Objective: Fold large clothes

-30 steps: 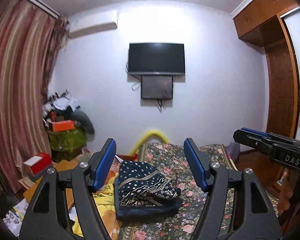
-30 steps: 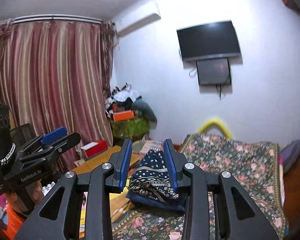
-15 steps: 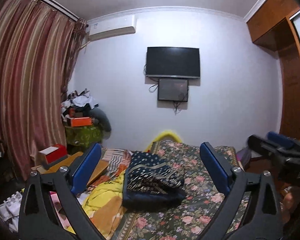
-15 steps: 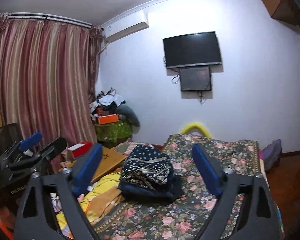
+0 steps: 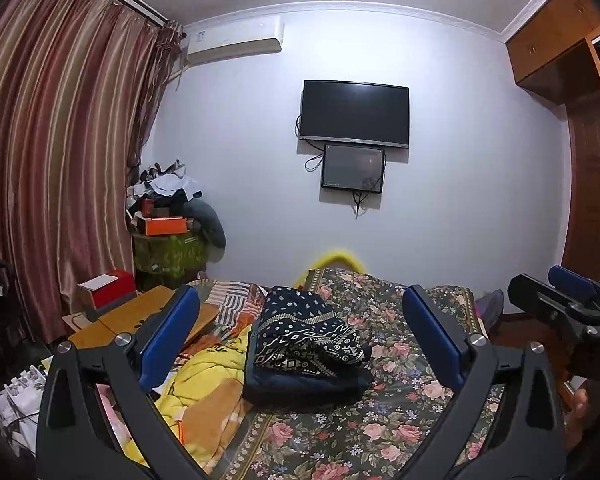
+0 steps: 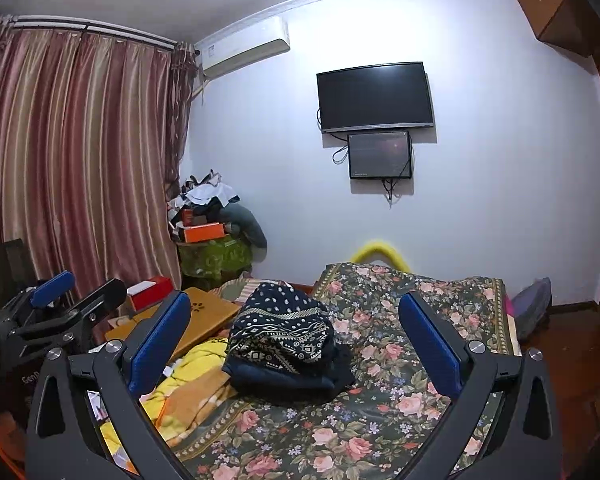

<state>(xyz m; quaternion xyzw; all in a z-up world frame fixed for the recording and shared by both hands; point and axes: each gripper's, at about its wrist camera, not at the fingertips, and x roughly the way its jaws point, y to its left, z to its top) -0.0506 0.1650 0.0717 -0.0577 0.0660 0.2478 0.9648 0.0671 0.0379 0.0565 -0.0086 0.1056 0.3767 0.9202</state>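
Both grippers, left gripper (image 5: 300, 344) and right gripper (image 6: 296, 344), are hovering with jaws wide, holding nothing. The folded garment (image 5: 304, 344) is lying at 12 o'clock on the bed (image 5: 400, 420). Risk: a shallow pinch is likely disturbing the loose top layers.

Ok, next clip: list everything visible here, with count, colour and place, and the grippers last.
folded garment: one, navy with white pattern, on the bed.
bedspread: one, dark floral, covering the bed.
yellow cloth: one, crumpled at the bed's left edge.
television: one, black, on the wall.
small screen: one, dark, under the television.
air conditioner: one, white, high on the wall.
curtains: striped red, left side.
orange box: one, on the corner pile.
wardrobe: brown wood, right side.
left gripper: black with blue fingers, open.
right gripper: same, open.
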